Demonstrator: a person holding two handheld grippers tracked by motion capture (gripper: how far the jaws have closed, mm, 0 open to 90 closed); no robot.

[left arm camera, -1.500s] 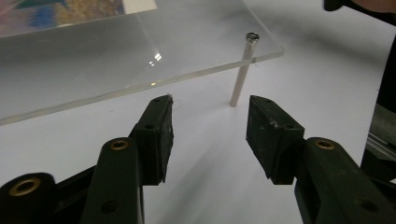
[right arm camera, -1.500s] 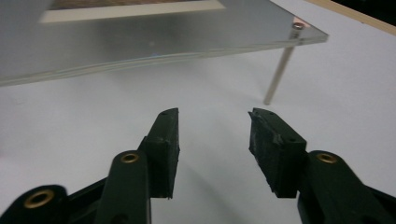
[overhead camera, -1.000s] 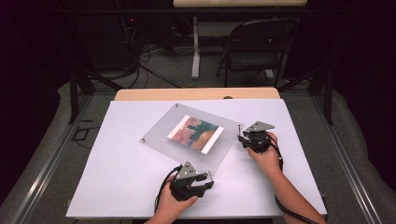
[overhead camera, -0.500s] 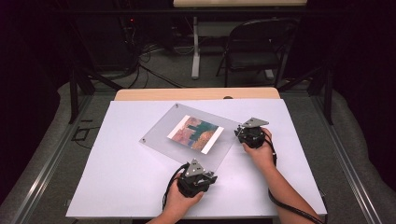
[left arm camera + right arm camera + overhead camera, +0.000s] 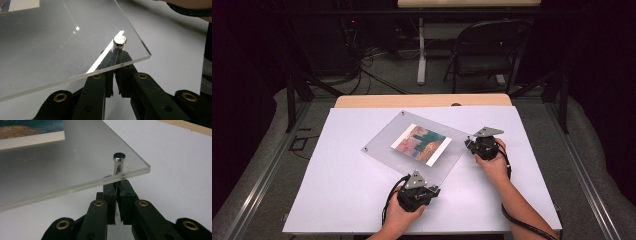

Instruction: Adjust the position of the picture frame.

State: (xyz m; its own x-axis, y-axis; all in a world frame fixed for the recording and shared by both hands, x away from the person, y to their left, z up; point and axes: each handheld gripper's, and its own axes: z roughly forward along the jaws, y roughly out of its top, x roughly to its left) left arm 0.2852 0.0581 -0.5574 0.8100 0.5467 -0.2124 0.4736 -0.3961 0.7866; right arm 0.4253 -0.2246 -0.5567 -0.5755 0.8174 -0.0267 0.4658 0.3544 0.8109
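The left gripper (image 5: 428, 190) and the right gripper (image 5: 472, 143) each sit at a corner of the clear frame (image 5: 387, 145) on the white surface (image 5: 337, 200). Both pairs of jaws are nearly closed under its edge, below a metal stud (image 5: 119, 40); whether they pinch anything cannot be told.

White table (image 5: 337, 200); clear acrylic frame (image 5: 382, 145) on it.

White table (image 5: 337, 200) brightly lit from above; surroundings dark. Streak of glare on acrylic sheet (image 5: 50, 50). Gripper views sharp near, soft at far edges.
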